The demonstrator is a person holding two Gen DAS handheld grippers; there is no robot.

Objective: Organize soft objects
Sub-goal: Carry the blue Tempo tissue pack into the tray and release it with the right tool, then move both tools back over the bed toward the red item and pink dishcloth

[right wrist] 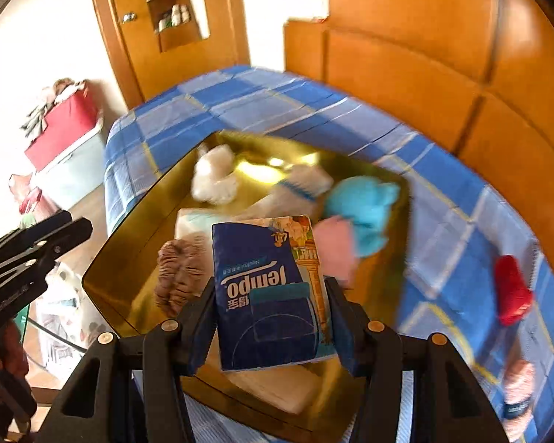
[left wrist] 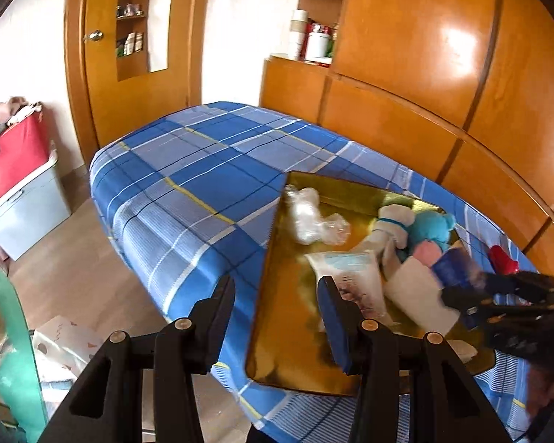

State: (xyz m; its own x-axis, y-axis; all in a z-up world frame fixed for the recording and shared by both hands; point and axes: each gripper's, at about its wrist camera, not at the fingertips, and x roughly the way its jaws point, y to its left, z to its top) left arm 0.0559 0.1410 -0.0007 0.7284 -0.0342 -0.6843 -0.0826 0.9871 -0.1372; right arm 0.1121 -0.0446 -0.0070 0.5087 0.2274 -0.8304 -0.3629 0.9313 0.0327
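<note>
A gold tray lies on the blue plaid bed. It holds a clear plastic wad, a white sock, a turquoise plush, a pink item and a white packet. My left gripper is open and empty over the tray's left edge. My right gripper is shut on a blue Tempo tissue pack above the tray; it also shows blurred in the left wrist view. A brown knit item lies in the tray.
A red soft item and a pink striped sock lie on the bed right of the tray. A wooden headboard runs behind the bed. A red-topped storage box and bags stand on the floor at left.
</note>
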